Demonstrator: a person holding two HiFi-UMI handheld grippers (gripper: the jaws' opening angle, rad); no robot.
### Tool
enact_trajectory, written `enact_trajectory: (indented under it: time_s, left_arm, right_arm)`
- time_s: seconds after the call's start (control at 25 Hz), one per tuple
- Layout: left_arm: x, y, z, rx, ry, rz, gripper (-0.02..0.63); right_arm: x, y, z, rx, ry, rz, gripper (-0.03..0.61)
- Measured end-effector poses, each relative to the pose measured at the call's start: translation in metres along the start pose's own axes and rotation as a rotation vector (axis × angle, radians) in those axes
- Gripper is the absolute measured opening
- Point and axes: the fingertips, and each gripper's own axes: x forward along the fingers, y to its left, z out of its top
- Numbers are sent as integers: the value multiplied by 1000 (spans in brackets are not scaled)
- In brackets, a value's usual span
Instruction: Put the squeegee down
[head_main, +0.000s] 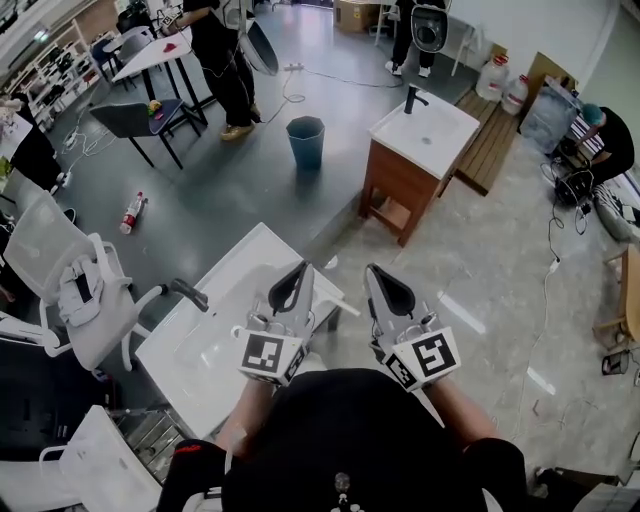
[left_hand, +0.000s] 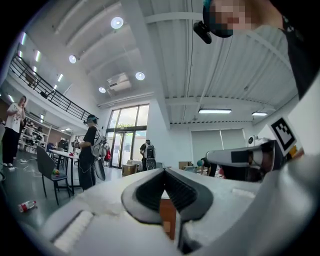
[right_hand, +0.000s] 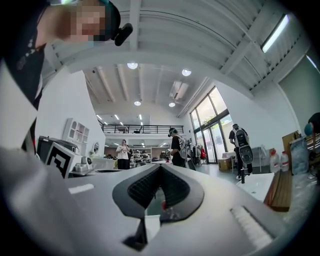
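both grippers are held side by side over the near white washbasin (head_main: 190, 365), pointing away from the person. the left gripper (head_main: 300, 268) has its 2 jaws pressed together at the tips, nothing between them; its own view shows the pads (left_hand: 150, 192) meeting in a point. the right gripper (head_main: 372, 268) looks the same, its pads (right_hand: 145, 187) closed tip to tip on nothing. the squeegee is in neither gripper, and i cannot tell where it lies. a black faucet (head_main: 188, 293) sits at the basin's left edge. farther off stand a wooden vanity (head_main: 400, 195) and a blue bin (head_main: 305, 140).
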Motion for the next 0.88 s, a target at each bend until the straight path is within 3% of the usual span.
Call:
enact_trajectory:
  time_s: [0.88]
  left_arm:
    - [-16,7,-14,-17,36,10,2]
  right_arm:
    - [10,23,-14,38,24,59,2]
